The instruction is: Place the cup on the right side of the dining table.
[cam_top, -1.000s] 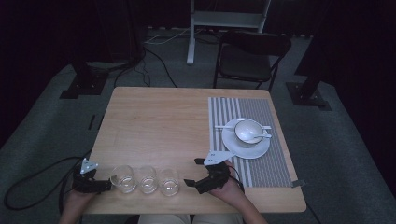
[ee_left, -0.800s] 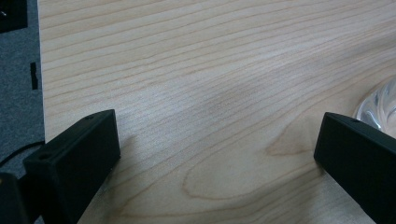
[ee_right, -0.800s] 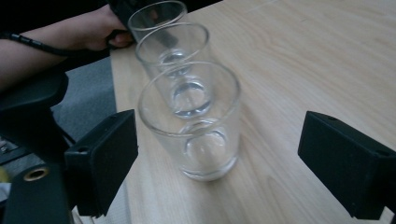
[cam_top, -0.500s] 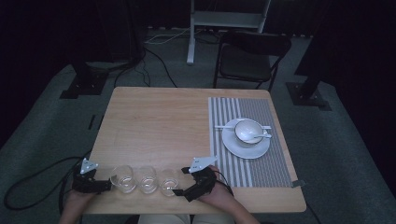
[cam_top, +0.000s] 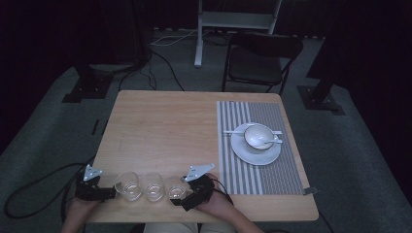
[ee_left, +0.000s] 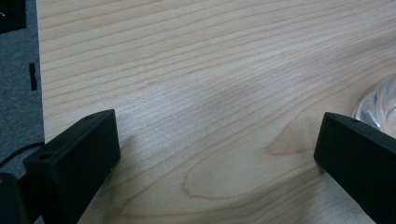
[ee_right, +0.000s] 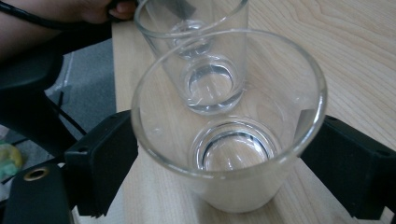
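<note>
Three clear glasses stand in a row near the table's front edge: the left glass (cam_top: 127, 187), the middle glass (cam_top: 153, 186) and the right glass (cam_top: 176, 187). My right gripper (cam_top: 180, 195) points left, with one jaw on each side of the right glass (ee_right: 229, 154). Both jaws press its wall, so it is shut on that glass. The middle glass (ee_right: 205, 60) stands just behind it. My left gripper (cam_top: 109, 193) rests at the front left, open and empty (ee_left: 217, 154), and the left glass's edge (ee_left: 378, 105) shows past its right jaw.
A striped placemat (cam_top: 243, 170) lies on the table's right side, carrying a white plate (cam_top: 245, 154) with a bowl (cam_top: 256, 135) and spoon. A dark chair (cam_top: 260, 58) stands beyond the far edge. Bare wood (cam_top: 165, 126) spreads across the table's middle and back left.
My right gripper has moved left from beside the placemat to the right glass and closed around it. The left gripper and the glasses have stayed put.
</note>
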`<action>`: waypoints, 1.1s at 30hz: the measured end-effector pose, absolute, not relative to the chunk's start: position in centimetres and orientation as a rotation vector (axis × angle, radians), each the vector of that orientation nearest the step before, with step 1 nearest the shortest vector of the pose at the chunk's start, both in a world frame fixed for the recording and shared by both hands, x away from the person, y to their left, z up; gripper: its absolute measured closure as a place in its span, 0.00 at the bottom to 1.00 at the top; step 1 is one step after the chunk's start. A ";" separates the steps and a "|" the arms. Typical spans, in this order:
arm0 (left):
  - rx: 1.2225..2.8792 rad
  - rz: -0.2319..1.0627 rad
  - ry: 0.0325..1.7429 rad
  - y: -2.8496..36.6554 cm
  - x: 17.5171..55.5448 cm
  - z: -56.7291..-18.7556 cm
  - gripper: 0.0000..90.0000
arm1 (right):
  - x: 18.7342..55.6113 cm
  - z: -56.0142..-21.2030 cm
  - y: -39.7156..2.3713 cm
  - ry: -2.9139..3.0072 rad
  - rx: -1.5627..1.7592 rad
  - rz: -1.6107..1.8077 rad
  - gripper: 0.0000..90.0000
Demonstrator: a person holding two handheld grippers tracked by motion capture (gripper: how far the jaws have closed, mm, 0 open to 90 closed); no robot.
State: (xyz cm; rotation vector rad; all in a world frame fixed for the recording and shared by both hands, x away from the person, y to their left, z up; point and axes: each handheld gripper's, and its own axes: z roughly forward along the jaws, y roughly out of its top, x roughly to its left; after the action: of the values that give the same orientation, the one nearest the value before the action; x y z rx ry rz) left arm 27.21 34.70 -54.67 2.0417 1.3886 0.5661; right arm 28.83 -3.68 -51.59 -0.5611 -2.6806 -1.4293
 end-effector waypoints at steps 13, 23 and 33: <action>2.042 0.566 1.387 34.7 27.2 -54.7 0.01 | 29.0 -52.4 -2.9 -2.695 -0.586 -1.433 0.16; 2.043 0.562 1.382 34.7 27.2 -54.7 0.01 | 28.1 -52.1 -2.2 -2.812 -0.602 -1.479 0.22; 2.044 0.561 1.379 34.7 27.2 -54.7 0.01 | 27.8 -51.9 -2.3 -2.867 -0.625 -1.485 0.22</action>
State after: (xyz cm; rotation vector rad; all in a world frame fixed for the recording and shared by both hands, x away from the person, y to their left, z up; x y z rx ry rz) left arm 27.20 34.69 -54.68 2.0438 1.3793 0.5610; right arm 27.82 -2.30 -51.91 -0.6246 -2.8671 -1.4855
